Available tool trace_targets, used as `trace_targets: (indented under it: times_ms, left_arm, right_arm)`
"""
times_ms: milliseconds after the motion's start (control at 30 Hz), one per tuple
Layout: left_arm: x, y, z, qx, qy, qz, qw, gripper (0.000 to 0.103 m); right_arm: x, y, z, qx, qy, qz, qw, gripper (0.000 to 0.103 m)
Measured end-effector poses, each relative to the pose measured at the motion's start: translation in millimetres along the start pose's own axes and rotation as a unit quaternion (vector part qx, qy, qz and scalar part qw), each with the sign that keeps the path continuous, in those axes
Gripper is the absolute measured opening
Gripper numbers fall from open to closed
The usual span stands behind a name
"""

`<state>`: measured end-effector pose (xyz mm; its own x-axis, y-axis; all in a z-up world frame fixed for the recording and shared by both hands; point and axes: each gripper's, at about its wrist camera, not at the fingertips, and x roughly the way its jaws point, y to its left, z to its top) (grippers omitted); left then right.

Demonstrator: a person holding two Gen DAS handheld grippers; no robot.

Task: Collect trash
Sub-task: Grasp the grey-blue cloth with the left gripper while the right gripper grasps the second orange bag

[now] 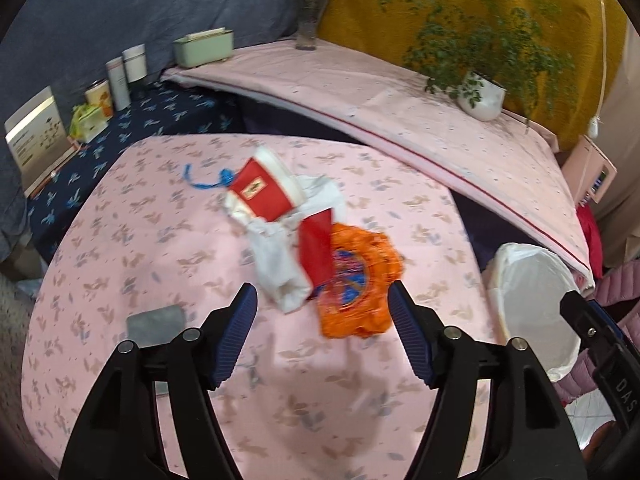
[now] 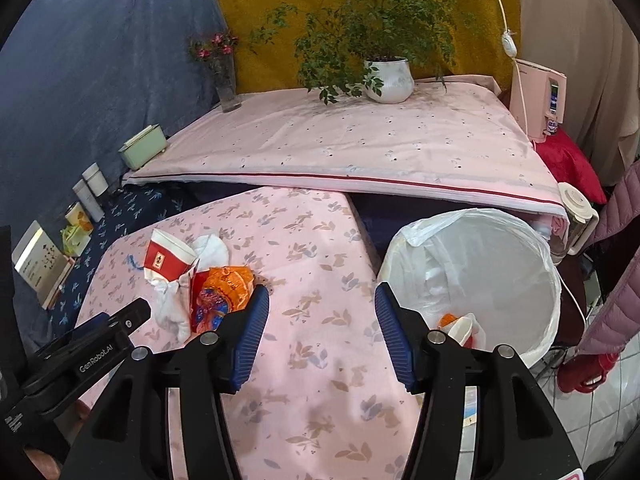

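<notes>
A: Item one, the table (image 1: 120,240). What do you have on it?

B: Your pink leaf-print cloth carries a heap of trash near its middle. Beside the table's right edge stands the bin (image 2: 540,264), lined with a white bag; an orange scrap and a white cup piece already lie at its bottom.

A: Item two, your grippers?

B: Your left gripper (image 1: 322,300) tilts down toward the heap, jaws apart, nothing between them; its blue pads frame the near end of the trash without touching. Your right gripper (image 2: 322,300) also tilts down, over the table edge between heap and bin, jaws apart and empty. Your left gripper shows at the lower left of the right wrist view.

A: Item three, the trash, largest first?

B: Orange wrapper (image 1: 360,280), crumpled, nearest you. White tissue (image 1: 280,264), touching the wrapper's left side. Red paper cup (image 1: 264,192), on its side at the far end, resting on the tissue. Blue string (image 1: 208,180), just beyond the cup.
</notes>
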<state>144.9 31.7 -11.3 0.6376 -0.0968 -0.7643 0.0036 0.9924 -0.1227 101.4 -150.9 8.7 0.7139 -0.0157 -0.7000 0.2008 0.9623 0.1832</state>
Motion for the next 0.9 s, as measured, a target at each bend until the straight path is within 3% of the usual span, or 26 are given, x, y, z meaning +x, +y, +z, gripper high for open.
trace_targets:
  times_ms: [267, 500, 900]
  left_arm:
    - [8.4, 61.1, -13.1, -0.040, 0.016, 0.042, 0.9982, 0.071]
    - [24.6, 107.7, -35.7, -0.069, 0.047, 0.058, 0.9948, 0.084]
    - [61.6, 155.9, -69.4, -0.124, 0.118, 0.064, 0.9832, 0.084]
  right_arm:
    - [16.5, 40.8, -12.7, -0.023, 0.022, 0.020, 0.999, 0.054]
    - [40.2, 63.4, -29.2, -0.035, 0.047, 0.026, 0.998, 0.054]
    - [92.7, 78.6, -45.4, -0.026, 0.093, 0.025, 0.995, 0.055]
